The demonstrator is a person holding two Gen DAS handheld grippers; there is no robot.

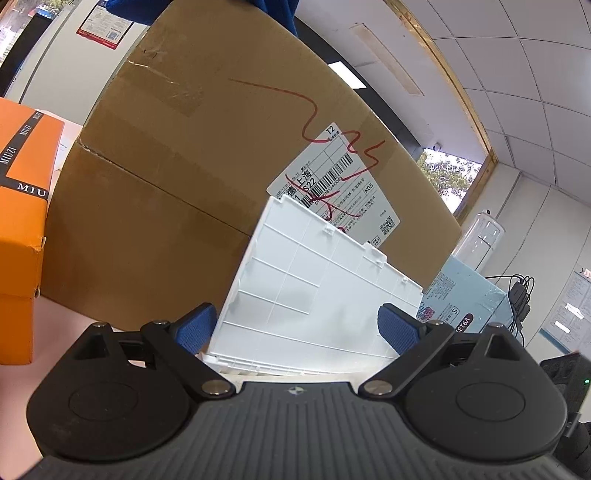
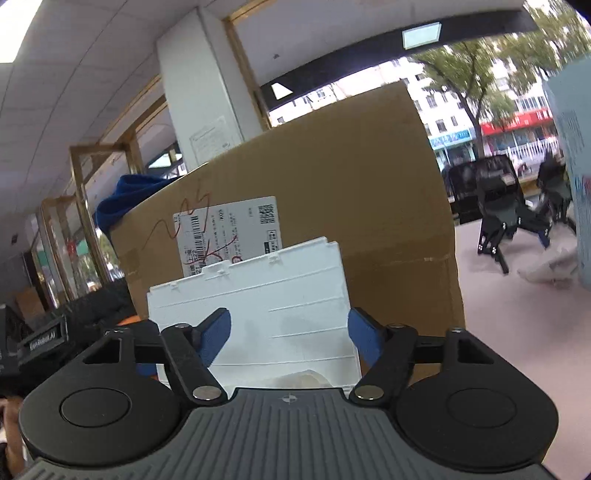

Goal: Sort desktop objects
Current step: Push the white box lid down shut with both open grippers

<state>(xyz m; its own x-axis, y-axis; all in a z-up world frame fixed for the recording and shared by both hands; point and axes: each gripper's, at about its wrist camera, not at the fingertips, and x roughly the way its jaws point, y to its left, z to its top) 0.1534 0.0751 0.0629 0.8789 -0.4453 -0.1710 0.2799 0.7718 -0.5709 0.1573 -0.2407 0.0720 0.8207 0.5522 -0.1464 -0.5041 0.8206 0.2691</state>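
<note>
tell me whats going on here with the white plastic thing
A person holds a gripper in each hand, and both are at the white plastic tray, which stands upright in front of a big cardboard box. The left gripper and right gripper each have their blue pads either side of it; whether they are squeezing it is unclear.

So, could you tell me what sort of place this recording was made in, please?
Probably an office or street-front shop unit: a suspended tile ceiling, notices posted on the wall, and a cardboard shipping box standing on a pink table.
</note>
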